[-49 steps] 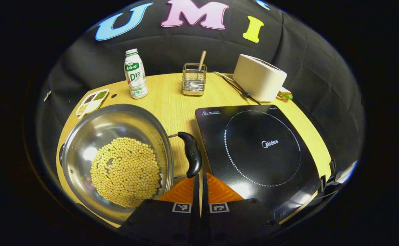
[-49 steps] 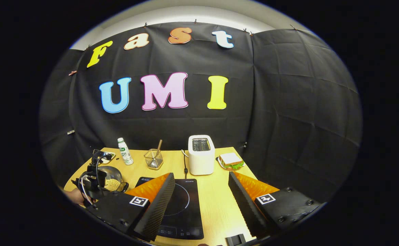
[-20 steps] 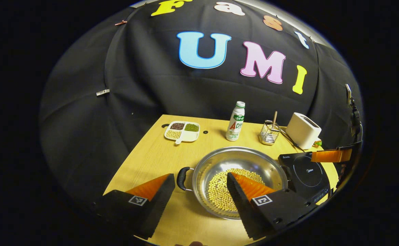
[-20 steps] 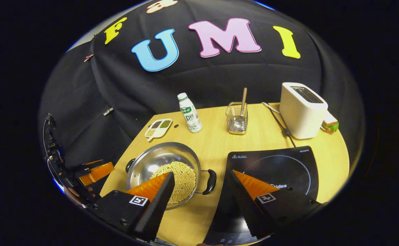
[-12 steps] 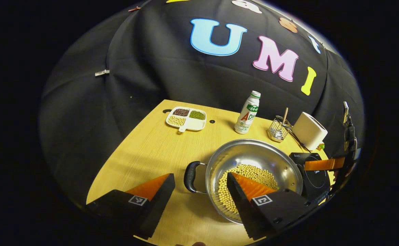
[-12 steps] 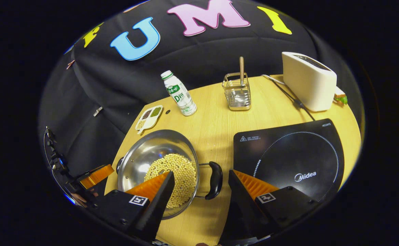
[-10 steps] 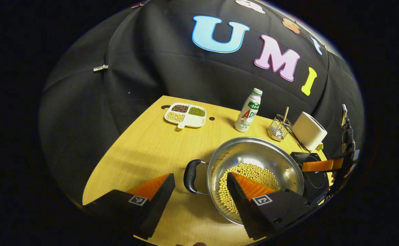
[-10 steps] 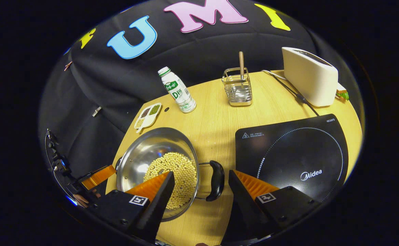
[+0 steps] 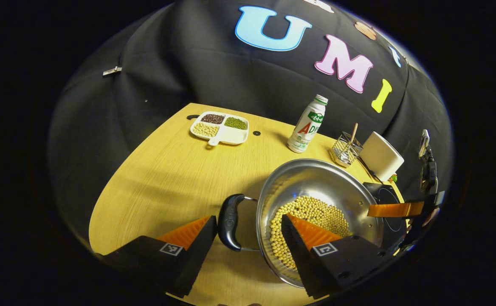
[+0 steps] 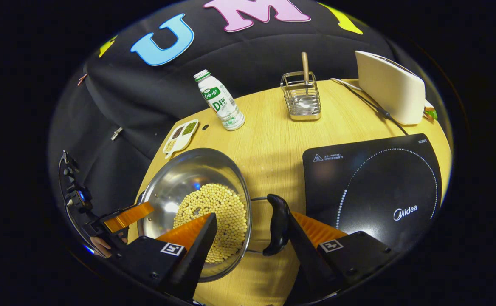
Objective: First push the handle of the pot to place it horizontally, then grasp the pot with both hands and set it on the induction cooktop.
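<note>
Straddling the pot (image 9: 316, 199) handles with jaws apart, left gripper (image 9: 248, 238) and right gripper (image 10: 250, 238) look ready to clamp before lifting toward the induction cooktop (image 10: 371, 187).

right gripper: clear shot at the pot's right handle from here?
Probably yes. The right gripper is open, and the handle sits between its fingers, close against one of them. Nothing lies between; the induction cooktop sits off to the side of the pot.

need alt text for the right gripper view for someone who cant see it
An open gripper straddles the right handle of a steel pot of yellow beans on a wooden table. A black cooktop lies to the right; a bottle, wire holder and toaster stand behind.
</note>
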